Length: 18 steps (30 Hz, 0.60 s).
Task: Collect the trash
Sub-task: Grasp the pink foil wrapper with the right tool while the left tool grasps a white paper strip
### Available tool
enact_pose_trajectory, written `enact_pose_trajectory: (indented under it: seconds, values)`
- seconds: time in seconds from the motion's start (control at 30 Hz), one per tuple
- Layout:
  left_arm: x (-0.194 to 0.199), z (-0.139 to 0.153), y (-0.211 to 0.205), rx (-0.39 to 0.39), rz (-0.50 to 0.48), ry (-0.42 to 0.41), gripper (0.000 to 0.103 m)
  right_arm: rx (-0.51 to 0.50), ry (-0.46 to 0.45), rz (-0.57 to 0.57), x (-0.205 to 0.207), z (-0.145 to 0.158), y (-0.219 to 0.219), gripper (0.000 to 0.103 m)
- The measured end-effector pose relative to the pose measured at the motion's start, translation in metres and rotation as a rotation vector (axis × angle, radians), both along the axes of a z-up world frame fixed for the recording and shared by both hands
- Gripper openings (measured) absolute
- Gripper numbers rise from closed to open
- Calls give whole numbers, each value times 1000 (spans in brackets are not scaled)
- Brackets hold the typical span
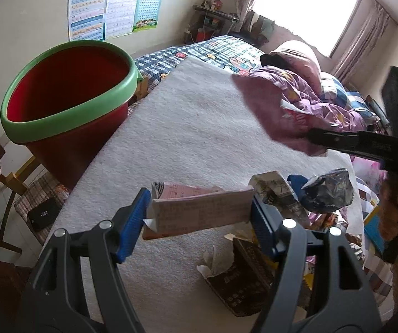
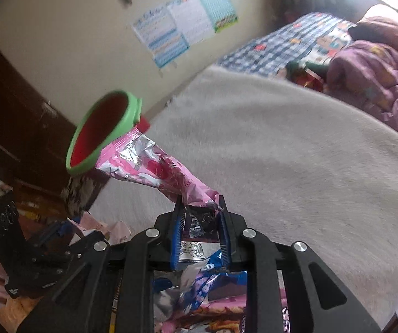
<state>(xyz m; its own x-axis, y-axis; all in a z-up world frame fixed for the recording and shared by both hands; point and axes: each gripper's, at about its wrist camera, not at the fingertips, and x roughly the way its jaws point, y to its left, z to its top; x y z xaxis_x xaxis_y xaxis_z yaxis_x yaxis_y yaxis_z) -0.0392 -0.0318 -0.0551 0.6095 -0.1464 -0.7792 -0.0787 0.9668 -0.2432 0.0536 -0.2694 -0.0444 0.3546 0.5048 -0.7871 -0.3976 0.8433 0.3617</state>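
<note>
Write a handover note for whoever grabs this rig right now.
Left hand-held gripper: shut on a pink box, held above the blanket.
Right hand-held gripper: shut on a pink wrapper, lifted off the blanket.
Bin: red with a green rim, at the blanket's far left edge; what is inside cannot be seen.
Done: two pieces picked up.
Left: drop both in the bin, then clear the pile of wrappers and torn boxes at the near edge.

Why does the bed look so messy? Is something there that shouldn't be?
Yes. Crumpled wrappers and a torn brown packet lie scattered on the white blanket, where trash doesn't belong. The red bin stands off to the side.
</note>
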Motion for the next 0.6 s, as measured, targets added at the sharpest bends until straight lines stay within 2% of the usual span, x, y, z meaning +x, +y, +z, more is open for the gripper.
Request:
enact_pose_trajectory:
  seconds: [0.23,0.6]
  values:
    - [-1,0,-5,15,-13,-7,67,5,-88,-41,-20,21,-5,22]
    - [-4,2,-3,24,-4,-18,67,16,-123,-48,-37,29,-5,22]
